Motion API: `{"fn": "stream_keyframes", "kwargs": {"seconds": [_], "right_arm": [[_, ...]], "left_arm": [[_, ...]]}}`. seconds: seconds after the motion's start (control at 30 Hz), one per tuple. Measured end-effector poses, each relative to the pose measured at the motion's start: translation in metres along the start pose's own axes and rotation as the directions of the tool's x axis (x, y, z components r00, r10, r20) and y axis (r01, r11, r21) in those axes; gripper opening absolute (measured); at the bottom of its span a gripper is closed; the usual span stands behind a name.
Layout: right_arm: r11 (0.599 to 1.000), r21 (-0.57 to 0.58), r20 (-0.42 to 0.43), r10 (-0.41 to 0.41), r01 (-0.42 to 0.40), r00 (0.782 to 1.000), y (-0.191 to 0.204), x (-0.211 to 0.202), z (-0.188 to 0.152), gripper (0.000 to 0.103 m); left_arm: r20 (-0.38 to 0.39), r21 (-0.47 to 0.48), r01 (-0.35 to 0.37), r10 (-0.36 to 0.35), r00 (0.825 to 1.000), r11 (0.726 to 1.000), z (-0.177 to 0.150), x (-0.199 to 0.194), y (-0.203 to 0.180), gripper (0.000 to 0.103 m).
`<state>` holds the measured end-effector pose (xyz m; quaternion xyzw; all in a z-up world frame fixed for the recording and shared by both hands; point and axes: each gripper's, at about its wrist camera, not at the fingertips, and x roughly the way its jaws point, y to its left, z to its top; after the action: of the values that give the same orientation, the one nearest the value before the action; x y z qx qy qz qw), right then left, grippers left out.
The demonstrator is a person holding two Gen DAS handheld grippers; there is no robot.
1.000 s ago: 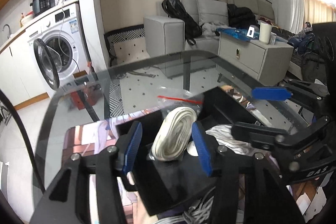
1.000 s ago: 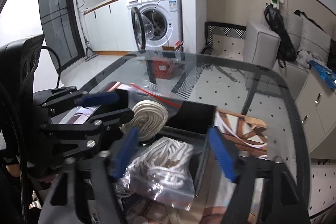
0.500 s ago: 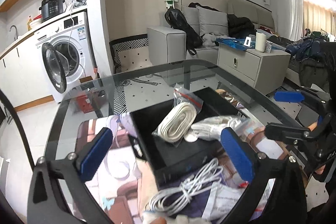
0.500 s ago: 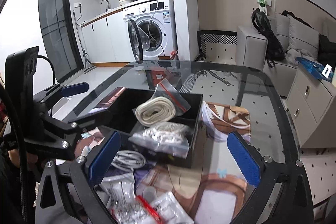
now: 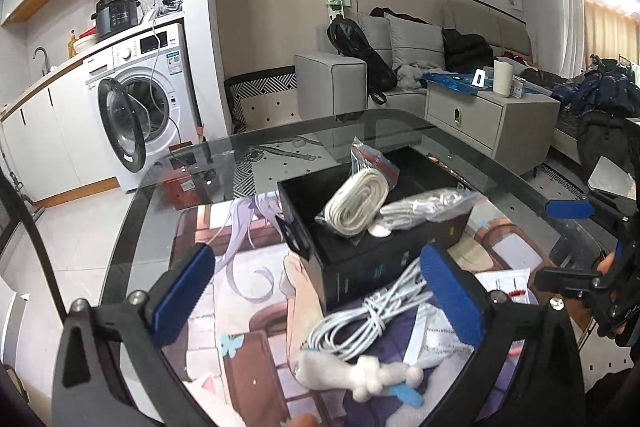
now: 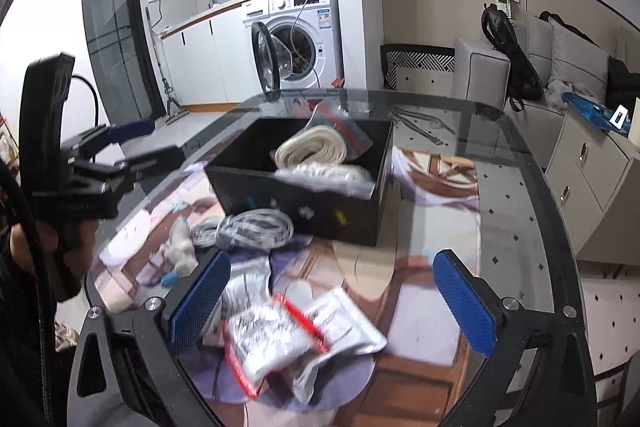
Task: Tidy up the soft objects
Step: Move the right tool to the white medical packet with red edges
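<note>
A black box [image 5: 384, 259] [image 6: 304, 203] stands on the glass table and holds a bagged coil of white flat cord [image 5: 356, 205] [image 6: 312, 149] and a bag of white string [image 5: 428, 207] [image 6: 324, 173]. In front of the box lie a loose bundle of white cable [image 5: 360, 319] [image 6: 244, 227], a small white plush toy [image 5: 360, 379] [image 6: 182, 247] and several zip bags [image 6: 280, 339]. My left gripper [image 5: 320, 301] is open and empty above the cable. My right gripper [image 6: 332, 297] is open and empty above the zip bags.
The round glass table [image 5: 192, 163] carries a printed mat [image 5: 240, 307] under the things. A washing machine [image 5: 136, 115] with its door open stands beyond the table. A sofa [image 5: 400, 67] and a low cabinet [image 5: 488, 115] stand at the right.
Both grippers have let go of their bags, opened wide and drawn back from the box. The two bags now lie in the box.
</note>
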<state>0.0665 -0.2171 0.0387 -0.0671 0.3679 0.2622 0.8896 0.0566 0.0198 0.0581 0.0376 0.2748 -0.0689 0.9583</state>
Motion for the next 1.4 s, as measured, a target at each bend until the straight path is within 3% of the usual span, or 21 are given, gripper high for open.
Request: {"fn": "stream_keyframes", "kwargs": {"seconds": [0.6, 1.4], "right_arm": [[0.995, -0.081, -0.076, 0.046, -0.053, 0.996, 0.023, 0.012, -0.029, 0.103], [0.98, -0.155, -0.15, 0.104, -0.127, 0.983, 0.039, 0.03, -0.041, 0.102]], "left_arm": [[-0.058, -0.011, 0.002, -0.003, 0.998, 1.0, -0.047, -0.007, -0.004, 0.103], [-0.175, 0.054, 0.066, -0.055, 0.983, 0.996, -0.068, 0.013, -0.008, 0.103]]}}
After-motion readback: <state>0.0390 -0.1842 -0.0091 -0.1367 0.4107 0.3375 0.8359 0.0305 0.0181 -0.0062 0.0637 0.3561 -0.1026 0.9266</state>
